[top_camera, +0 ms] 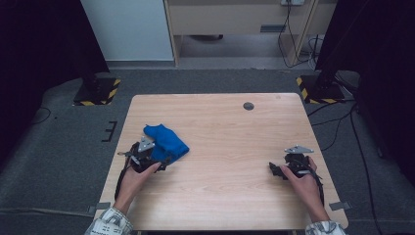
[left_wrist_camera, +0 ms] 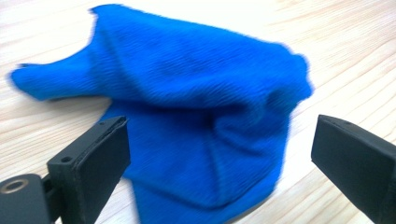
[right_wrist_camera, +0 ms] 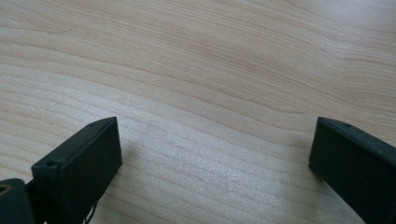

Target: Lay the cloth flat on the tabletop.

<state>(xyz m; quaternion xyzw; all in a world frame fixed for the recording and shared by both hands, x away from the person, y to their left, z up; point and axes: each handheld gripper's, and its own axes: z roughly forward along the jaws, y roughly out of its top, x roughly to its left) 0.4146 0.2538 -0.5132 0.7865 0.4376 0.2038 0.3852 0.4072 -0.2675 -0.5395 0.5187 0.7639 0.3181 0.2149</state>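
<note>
A crumpled blue cloth (top_camera: 165,141) lies on the left part of the wooden table (top_camera: 230,127). My left gripper (top_camera: 147,155) sits at its near-left edge. In the left gripper view the blue cloth (left_wrist_camera: 196,107) spreads between and beyond the two black jaws, which stand wide apart and do not press on it; my left gripper (left_wrist_camera: 219,158) is open. At the right side of the table my right gripper (top_camera: 288,165) rests low over bare wood. Its jaws are wide apart with nothing between them, so my right gripper (right_wrist_camera: 215,158) is open.
A small dark round grommet (top_camera: 248,105) sits in the table near its far edge. Beyond the table lie grey floor, two stand bases with yellow-black tape (top_camera: 97,91), cables and a wooden cabinet (top_camera: 235,19).
</note>
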